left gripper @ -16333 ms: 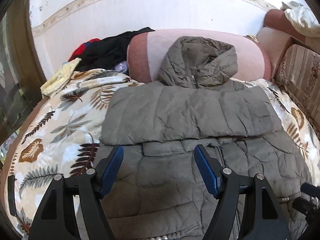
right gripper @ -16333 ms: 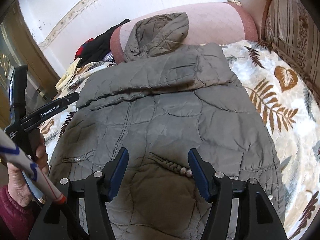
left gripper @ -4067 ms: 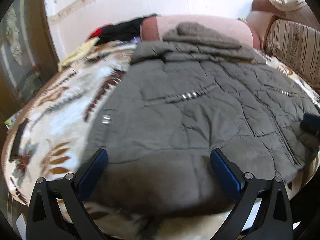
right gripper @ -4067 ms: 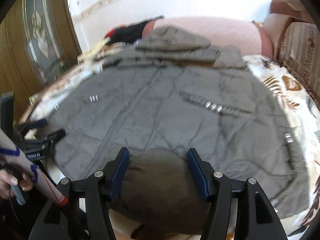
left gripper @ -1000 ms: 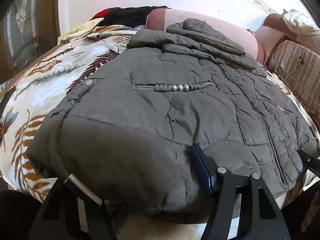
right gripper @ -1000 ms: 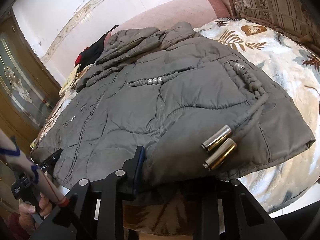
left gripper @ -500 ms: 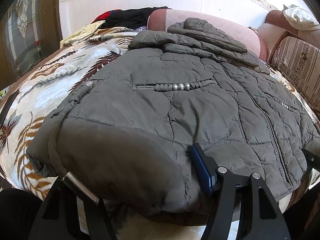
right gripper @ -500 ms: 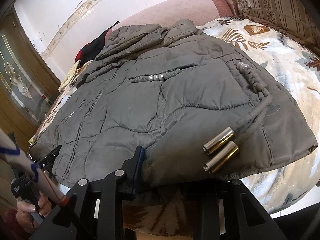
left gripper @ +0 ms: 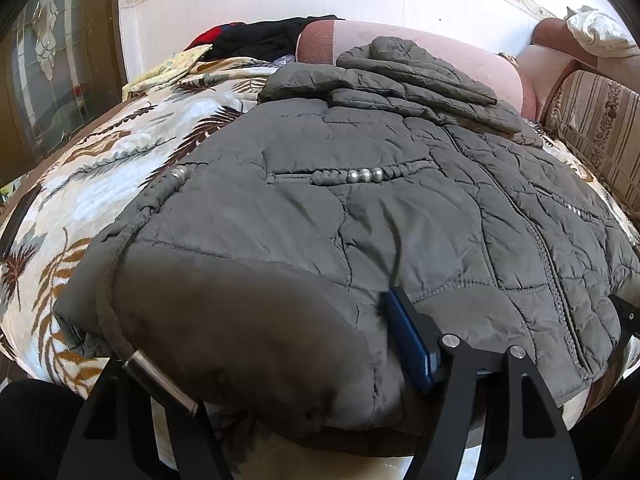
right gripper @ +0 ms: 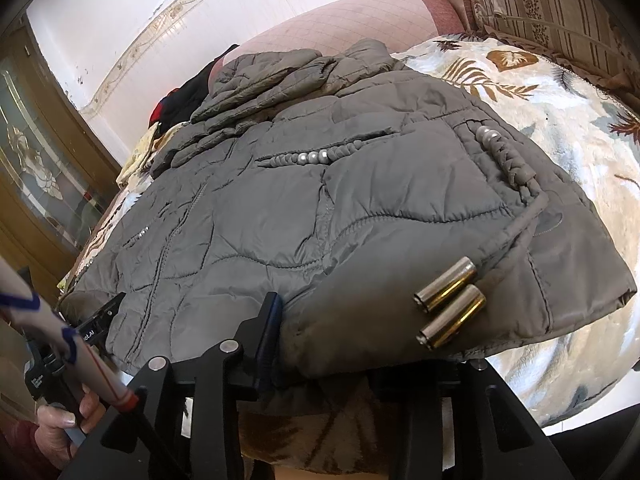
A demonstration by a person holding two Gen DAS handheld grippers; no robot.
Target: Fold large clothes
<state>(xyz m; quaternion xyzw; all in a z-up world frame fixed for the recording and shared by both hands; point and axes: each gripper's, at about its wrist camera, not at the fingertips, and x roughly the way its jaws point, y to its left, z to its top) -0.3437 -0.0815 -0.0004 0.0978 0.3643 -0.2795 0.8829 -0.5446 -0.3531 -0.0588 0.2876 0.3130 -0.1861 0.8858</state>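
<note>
Two grippers: both sit at the near hem of one grey quilted jacket (left gripper: 360, 208), each with a fold of that hem between its fingers.
Jacket position: it lies spread face up on a leaf-patterned blanket (left gripper: 100, 184), hem toward the cameras, hood and folded sleeves bunched at the far end against a pink bolster (left gripper: 472, 60).
Left gripper (left gripper: 256, 364): it straddles the left near corner of the hem; the right blue pad (left gripper: 408, 344) lies against the fabric, while the left finger is buried under the padded edge.
Left gripper state: its jaws stand fairly wide and have just been opening, with the thick hem bulging between them; whether the pads still press on it I cannot tell.
Right gripper (right gripper: 360, 344): it sits at the right near corner; its left blue pad (right gripper: 270, 328) touches the hem and its right finger is hidden below the cloth.
Right gripper state: narrower, jaws just opening, hem fold between them; grip cannot be told.
Drawcord tips: two metal tips (right gripper: 450, 304) rest side by side on the hem, just right of the right gripper's pad; one metal tip (left gripper: 158, 380) hangs over the left gripper's hidden finger.
Person: a hand (right gripper: 60, 420) at the near left of the right view holds the left gripper's handle.
Far left: dark and red clothes (left gripper: 260, 38) are heaped beside the bolster.
</note>
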